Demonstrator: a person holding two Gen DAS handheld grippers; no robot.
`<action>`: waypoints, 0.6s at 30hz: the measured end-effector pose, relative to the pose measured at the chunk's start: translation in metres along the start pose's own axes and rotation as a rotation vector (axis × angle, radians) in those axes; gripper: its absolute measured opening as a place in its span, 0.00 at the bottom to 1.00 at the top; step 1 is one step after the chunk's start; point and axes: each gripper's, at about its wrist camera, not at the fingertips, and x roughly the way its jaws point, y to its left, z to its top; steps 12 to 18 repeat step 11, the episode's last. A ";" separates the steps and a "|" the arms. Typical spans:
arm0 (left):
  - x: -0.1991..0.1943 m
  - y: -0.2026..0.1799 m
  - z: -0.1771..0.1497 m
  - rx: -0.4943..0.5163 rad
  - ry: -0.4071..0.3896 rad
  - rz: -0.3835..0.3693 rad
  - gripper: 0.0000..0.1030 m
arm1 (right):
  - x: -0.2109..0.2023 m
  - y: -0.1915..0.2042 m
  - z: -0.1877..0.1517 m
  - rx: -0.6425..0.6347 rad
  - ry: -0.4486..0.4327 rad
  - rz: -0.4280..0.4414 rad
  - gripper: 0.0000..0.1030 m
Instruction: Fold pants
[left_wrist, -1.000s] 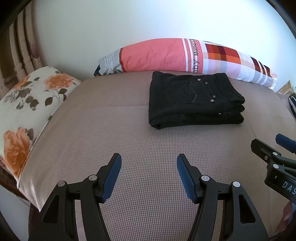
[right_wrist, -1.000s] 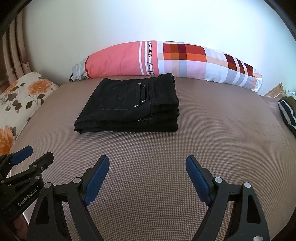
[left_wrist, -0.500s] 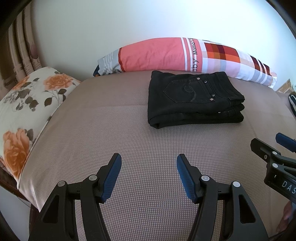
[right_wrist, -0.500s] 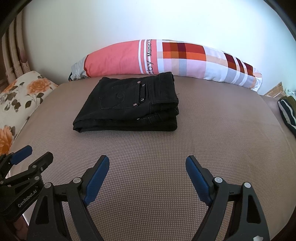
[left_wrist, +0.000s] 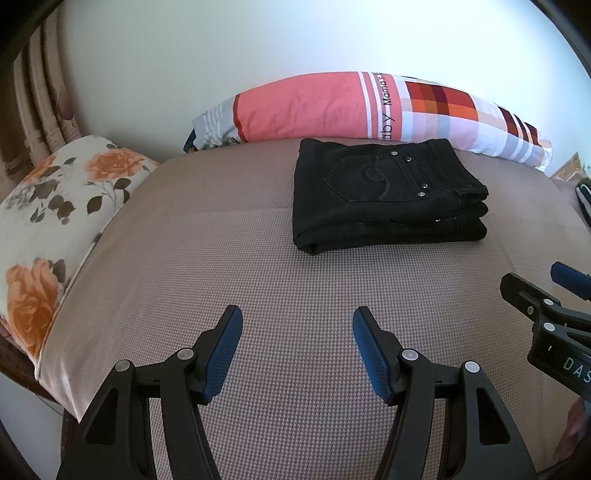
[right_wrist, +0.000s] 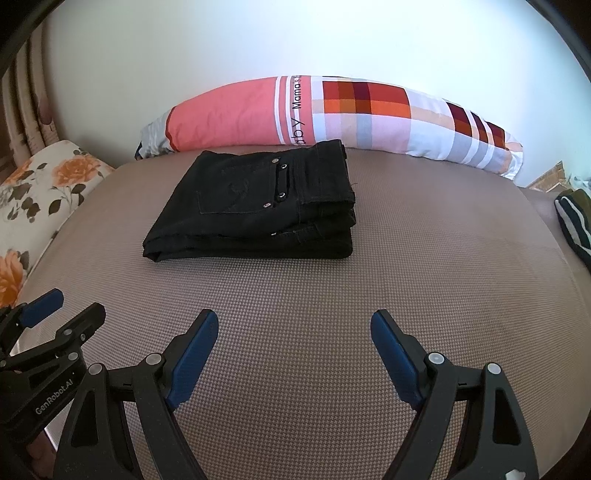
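Observation:
Black pants (left_wrist: 384, 195) lie folded in a neat stack on the brown bed (left_wrist: 221, 258), near its far side, back pocket up. They also show in the right wrist view (right_wrist: 258, 214). My left gripper (left_wrist: 297, 321) is open and empty, held above the near part of the bed, well short of the pants. My right gripper (right_wrist: 294, 323) is open and empty, beside the left one, also short of the pants. Each gripper shows at the edge of the other's view, the right gripper (left_wrist: 546, 288) and the left gripper (right_wrist: 51, 314).
A long pink and checked pillow (left_wrist: 369, 107) lies against the wall behind the pants. A floral pillow (left_wrist: 55, 206) lies at the bed's left end. A dark striped cloth (right_wrist: 572, 221) sits at the right edge.
Both grippers have drifted very slightly; the pants sit a touch lower in the views. Nothing was grasped or let go.

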 end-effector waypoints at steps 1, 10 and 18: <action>0.001 0.000 -0.001 0.002 0.001 -0.001 0.61 | 0.000 0.000 0.000 0.001 0.000 -0.001 0.80; 0.006 0.001 0.001 0.009 0.012 -0.014 0.61 | 0.003 -0.003 0.002 -0.003 0.004 -0.002 0.80; 0.006 0.002 0.000 0.007 0.015 -0.015 0.61 | 0.003 -0.004 0.001 -0.002 0.005 -0.002 0.80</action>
